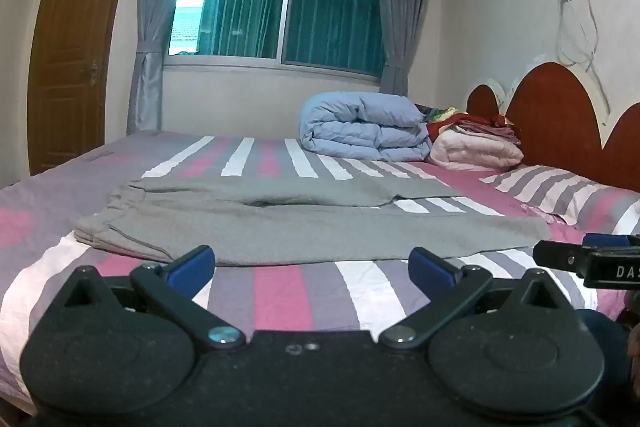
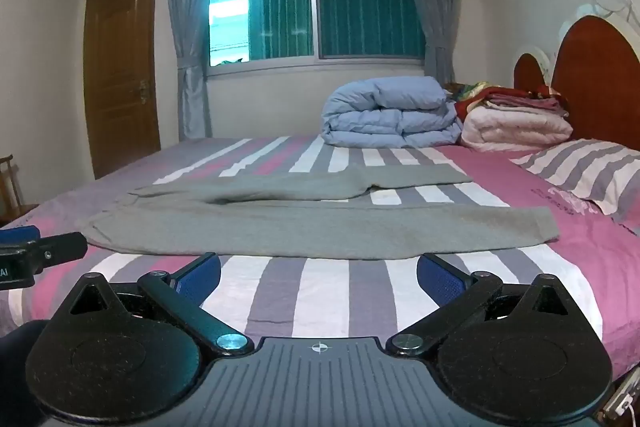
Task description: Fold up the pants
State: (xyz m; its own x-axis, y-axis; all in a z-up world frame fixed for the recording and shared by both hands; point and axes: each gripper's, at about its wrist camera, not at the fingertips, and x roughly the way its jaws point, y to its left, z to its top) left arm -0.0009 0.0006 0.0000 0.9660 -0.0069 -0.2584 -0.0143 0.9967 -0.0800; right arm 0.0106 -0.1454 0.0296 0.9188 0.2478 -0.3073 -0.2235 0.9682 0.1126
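Two grippers — left gripper [image 1: 312,265] and right gripper [image 2: 319,273] — hover with jaws wide apart and empty, low in each frame. Grey pants [image 1: 304,223] lie flat mid-frame on the striped bed [image 1: 280,295]. They look soft, light and limp — best pinched at near hem and waistband.

The right gripper [image 2: 318,277] stands wide open above a striped bed [image 2: 320,299], nothing between its fingers [image 2: 200,273]. Just ahead of the fingertips the grey pants [image 2: 280,223] lie flat, waist beyond the left finger, legs running past the right one. Off the left finger, the left gripper [image 2: 40,251] pokes in. Far ahead sit a blue quilt [image 2: 388,115] and a pillow [image 2: 584,167].
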